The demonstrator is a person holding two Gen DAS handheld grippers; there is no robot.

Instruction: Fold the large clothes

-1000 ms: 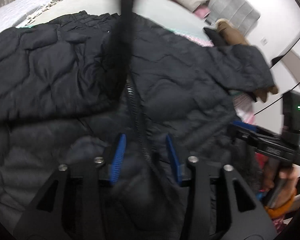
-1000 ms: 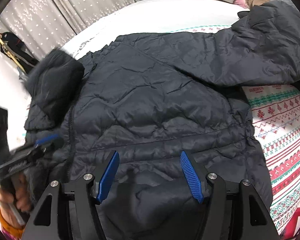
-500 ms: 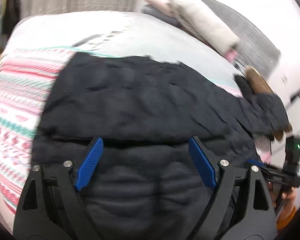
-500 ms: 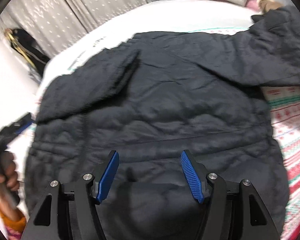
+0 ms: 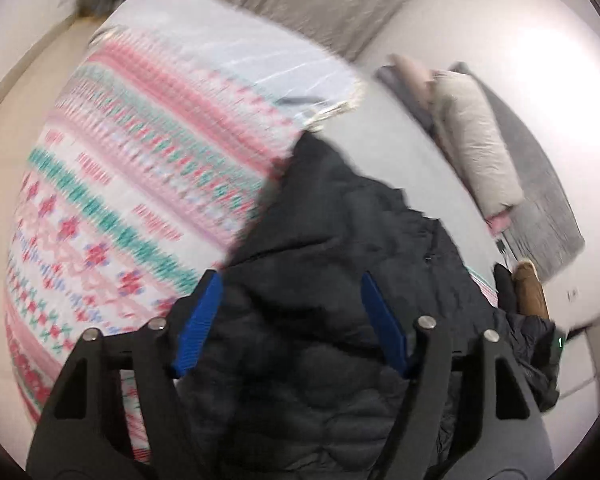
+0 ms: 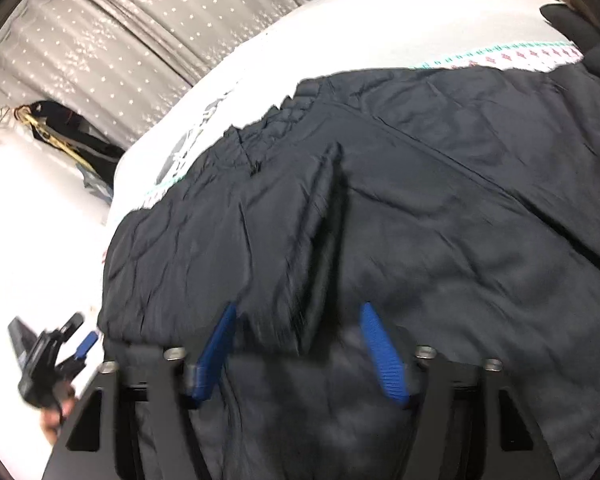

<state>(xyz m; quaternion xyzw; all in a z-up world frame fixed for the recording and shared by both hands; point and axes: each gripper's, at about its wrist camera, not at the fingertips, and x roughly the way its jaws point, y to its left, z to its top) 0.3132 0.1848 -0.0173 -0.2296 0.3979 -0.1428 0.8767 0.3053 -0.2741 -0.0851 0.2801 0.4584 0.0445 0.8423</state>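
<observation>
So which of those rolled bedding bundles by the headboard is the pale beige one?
The larger bedding bundle, lying nearest the grey headboard; the smaller roll behind it is pinkish.

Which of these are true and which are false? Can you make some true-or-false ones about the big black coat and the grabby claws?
1. The jacket is black. True.
2. The left gripper is squeezed shut on the jacket. False: its jaws stand wide open and hold nothing.
3. The blanket under the jacket has pink and green patterns. True.
4. The right gripper is open. True.
5. The jacket lies on the floor. False: it lies on the bed, on the blanket.
</observation>
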